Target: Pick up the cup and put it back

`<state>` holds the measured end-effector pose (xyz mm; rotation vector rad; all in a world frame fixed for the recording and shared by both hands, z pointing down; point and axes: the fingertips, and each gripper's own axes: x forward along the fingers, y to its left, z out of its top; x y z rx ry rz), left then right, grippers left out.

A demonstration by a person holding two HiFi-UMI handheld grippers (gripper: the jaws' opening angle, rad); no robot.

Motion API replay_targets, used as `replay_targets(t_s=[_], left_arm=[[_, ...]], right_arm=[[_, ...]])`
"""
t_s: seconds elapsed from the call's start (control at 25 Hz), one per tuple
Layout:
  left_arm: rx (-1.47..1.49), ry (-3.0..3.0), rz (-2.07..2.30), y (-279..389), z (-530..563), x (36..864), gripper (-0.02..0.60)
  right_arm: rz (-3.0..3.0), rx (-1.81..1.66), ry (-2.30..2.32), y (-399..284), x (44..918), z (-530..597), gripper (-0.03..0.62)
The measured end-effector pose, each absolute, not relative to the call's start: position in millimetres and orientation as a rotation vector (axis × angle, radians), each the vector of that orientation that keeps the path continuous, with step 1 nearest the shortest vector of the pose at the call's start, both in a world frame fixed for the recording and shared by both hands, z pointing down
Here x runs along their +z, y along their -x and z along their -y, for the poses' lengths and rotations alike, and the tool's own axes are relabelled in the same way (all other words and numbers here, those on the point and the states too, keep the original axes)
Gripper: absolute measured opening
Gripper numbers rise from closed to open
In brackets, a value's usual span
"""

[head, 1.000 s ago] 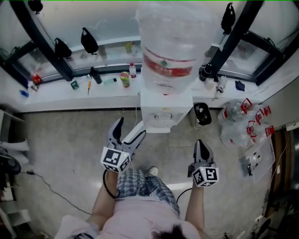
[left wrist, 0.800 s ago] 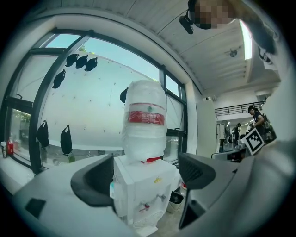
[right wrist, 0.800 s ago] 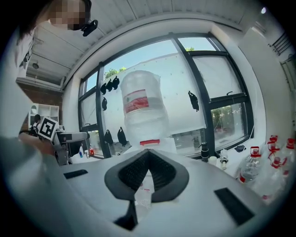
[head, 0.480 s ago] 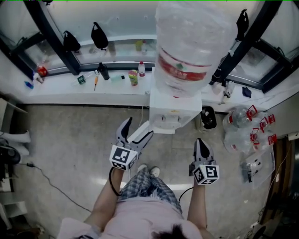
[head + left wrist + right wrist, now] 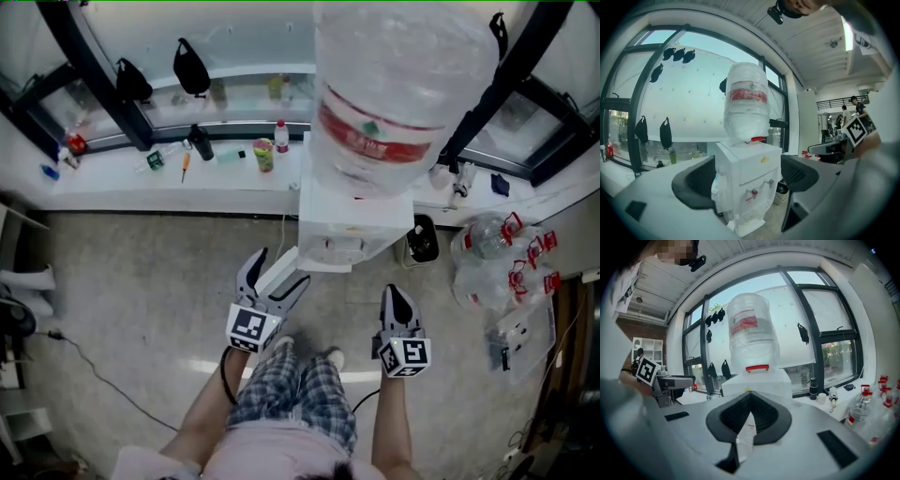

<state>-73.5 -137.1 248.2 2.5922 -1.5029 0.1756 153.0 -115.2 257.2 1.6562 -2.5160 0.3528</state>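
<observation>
A white water dispenser (image 5: 352,225) with a big clear bottle (image 5: 394,94) on top stands straight ahead. My left gripper (image 5: 279,267) is open just short of its front left corner, and the dispenser (image 5: 745,173) with its red tap shows between the empty jaws of my left gripper (image 5: 747,180). My right gripper (image 5: 394,292) hangs in front of the dispenser's right side, jaws shut. In the right gripper view a thin flat white paper cup (image 5: 745,439) with a small red mark is pinched in my right gripper (image 5: 749,397). That cup does not show in the head view.
A white window sill (image 5: 112,183) behind the dispenser carries small bottles (image 5: 265,155) and tools. A dark bin (image 5: 422,242) stands right of the dispenser, with several empty water bottles (image 5: 497,253) beyond it. A cable (image 5: 103,370) runs over the floor at left.
The dispenser has come closer and looms larger in the head view. Both grippers sit a little lower and nearer to it. Their jaws have not changed.
</observation>
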Motion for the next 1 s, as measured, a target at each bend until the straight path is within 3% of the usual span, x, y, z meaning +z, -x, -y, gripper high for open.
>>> replay_targets(t_s=[0.32, 1.0], left_arm=[[0.194, -2.531, 1.607, 43.7, 149.8, 356.2, 0.419], [0.298, -2.649, 1.406, -24.9, 164.3, 692.9, 0.419]], right_arm=[[2.583, 0.338, -1.529, -169.1, 360.2, 135.0, 0.017], [2.643, 0.389, -1.412, -195.7, 693.1, 174.0, 0.017]])
